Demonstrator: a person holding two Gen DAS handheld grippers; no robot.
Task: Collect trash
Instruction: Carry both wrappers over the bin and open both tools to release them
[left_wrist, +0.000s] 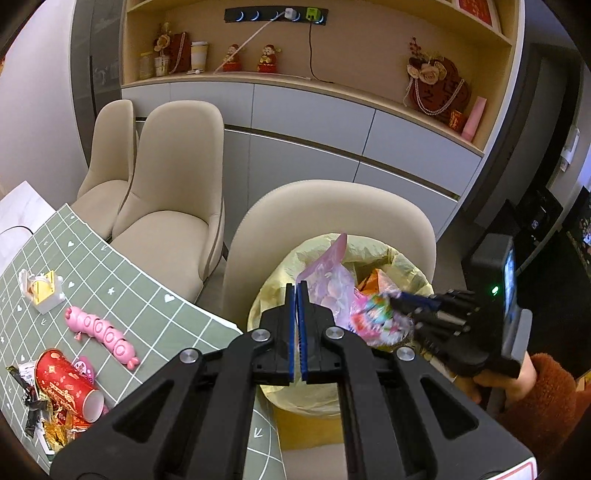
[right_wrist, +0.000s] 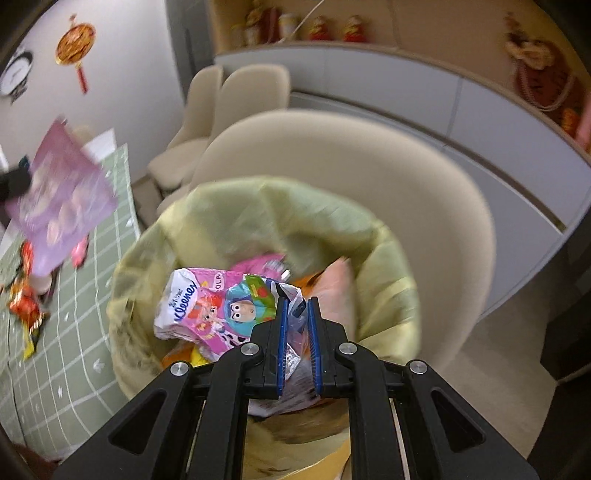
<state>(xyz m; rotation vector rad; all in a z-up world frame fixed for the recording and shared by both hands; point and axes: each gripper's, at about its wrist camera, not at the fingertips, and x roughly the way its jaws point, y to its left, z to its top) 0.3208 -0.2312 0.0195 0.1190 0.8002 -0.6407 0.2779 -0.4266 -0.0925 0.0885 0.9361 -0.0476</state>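
Note:
A bin lined with a yellow-green bag (left_wrist: 373, 251) (right_wrist: 384, 266) stands beside the table, with several wrappers inside. My left gripper (left_wrist: 296, 286) (right_wrist: 13, 181) is shut on the edge of a translucent purple snack bag (left_wrist: 328, 280) (right_wrist: 62, 199), held up at the bin's left rim. Over the bin mouth, my right gripper (right_wrist: 295, 302) (left_wrist: 397, 304) is shut on a crumpled pink Kleenex tissue wrapper (right_wrist: 207, 306) (left_wrist: 373, 319) printed with cartoon figures. A hand in a rust-red sleeve (left_wrist: 535, 391) holds the right gripper.
The green grid mat (left_wrist: 147, 310) on the table carries a pink caterpillar toy (left_wrist: 103, 332), a red paper cup (left_wrist: 66, 384) on its side, a white and yellow box (left_wrist: 42, 290) and loose wrappers (left_wrist: 33, 402) (right_wrist: 26, 302). A beige chair (left_wrist: 332, 210) stands right behind the bin.

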